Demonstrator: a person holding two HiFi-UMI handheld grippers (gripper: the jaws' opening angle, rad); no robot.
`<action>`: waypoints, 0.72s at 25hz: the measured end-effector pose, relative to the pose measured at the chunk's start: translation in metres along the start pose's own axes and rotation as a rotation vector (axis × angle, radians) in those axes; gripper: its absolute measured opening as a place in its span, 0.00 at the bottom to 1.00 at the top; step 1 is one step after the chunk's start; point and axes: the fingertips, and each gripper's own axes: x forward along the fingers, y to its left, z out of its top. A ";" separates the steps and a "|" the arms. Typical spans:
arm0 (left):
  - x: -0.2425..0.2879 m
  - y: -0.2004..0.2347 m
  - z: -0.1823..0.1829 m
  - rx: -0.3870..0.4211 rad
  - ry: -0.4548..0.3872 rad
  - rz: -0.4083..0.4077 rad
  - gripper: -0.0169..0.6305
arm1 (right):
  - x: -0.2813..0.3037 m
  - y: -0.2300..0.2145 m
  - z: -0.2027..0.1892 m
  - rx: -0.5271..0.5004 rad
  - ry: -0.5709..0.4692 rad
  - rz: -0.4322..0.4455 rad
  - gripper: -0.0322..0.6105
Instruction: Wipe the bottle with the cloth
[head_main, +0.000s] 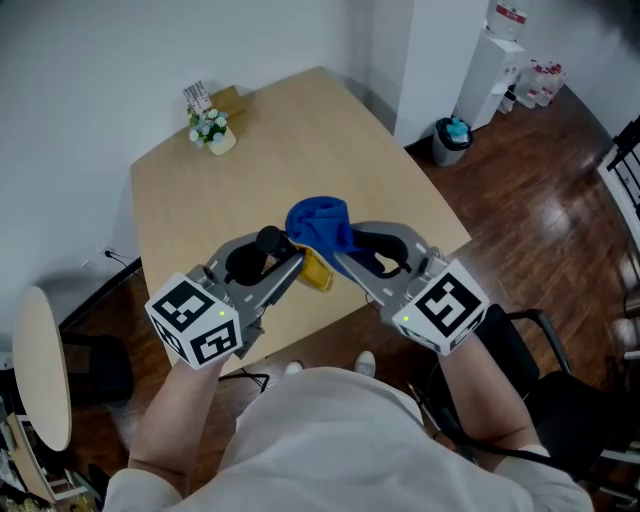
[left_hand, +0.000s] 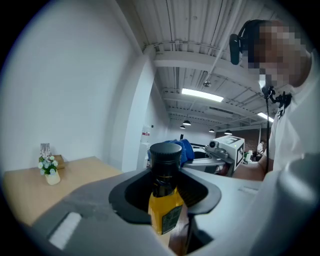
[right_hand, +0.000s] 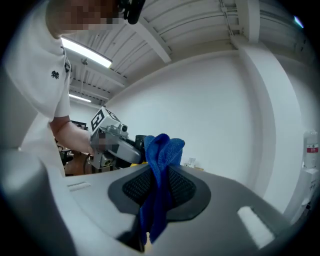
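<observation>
My left gripper (head_main: 285, 262) is shut on a small bottle of yellow liquid (left_hand: 165, 210) with a black cap (left_hand: 165, 156), gripped at the neck and held above the table. In the head view the bottle (head_main: 316, 272) shows yellow just right of the left jaws, its cap (head_main: 270, 239) up and to the left. My right gripper (head_main: 340, 255) is shut on a bunched blue cloth (head_main: 320, 222), which rises between its jaws in the right gripper view (right_hand: 159, 170). The cloth sits against the bottle where the two grippers meet. The left gripper (right_hand: 112, 145) shows behind the cloth.
The light wooden table (head_main: 260, 170) lies below both grippers. A small white vase of flowers (head_main: 212, 130) and a card stand (head_main: 198, 96) sit at its far left corner. A round side table (head_main: 40, 365), a water dispenser (head_main: 490, 60) and a bin (head_main: 450, 140) stand on the wooden floor.
</observation>
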 end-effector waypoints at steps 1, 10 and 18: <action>0.000 -0.002 -0.001 -0.001 -0.001 -0.004 0.26 | 0.003 0.004 -0.002 -0.003 0.011 0.010 0.17; -0.014 -0.004 0.010 -0.004 -0.042 -0.007 0.26 | 0.019 0.014 -0.109 0.198 0.212 0.046 0.17; -0.026 -0.012 0.040 0.024 -0.097 -0.018 0.26 | 0.024 0.034 -0.165 0.336 0.314 0.067 0.17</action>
